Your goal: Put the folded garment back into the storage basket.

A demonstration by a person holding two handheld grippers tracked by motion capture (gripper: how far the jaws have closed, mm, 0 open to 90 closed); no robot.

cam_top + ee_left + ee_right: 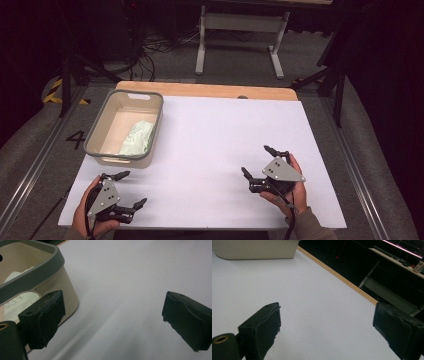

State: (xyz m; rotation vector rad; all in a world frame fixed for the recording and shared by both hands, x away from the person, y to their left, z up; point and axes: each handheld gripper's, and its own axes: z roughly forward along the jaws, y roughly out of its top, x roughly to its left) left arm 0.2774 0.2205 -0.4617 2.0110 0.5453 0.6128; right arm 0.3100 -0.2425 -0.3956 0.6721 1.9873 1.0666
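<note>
Pale-green cloth sits bundled in the bin while both tools wait wide open, holding nothing.

Crumpled and soft-looking, the cloth (pixel 137 138) lies against the right wall of the beige, grey-rimmed bin (pixel 98 121) at the counter's (pixel 210 135) far left. The left hand-held gripper (pixel 131 189) rests just below the bin; the right hand-held gripper (pixel 256 160) is well apart. I'd say the nearer one should come over the rim from above and pinch a raised fold.
</note>
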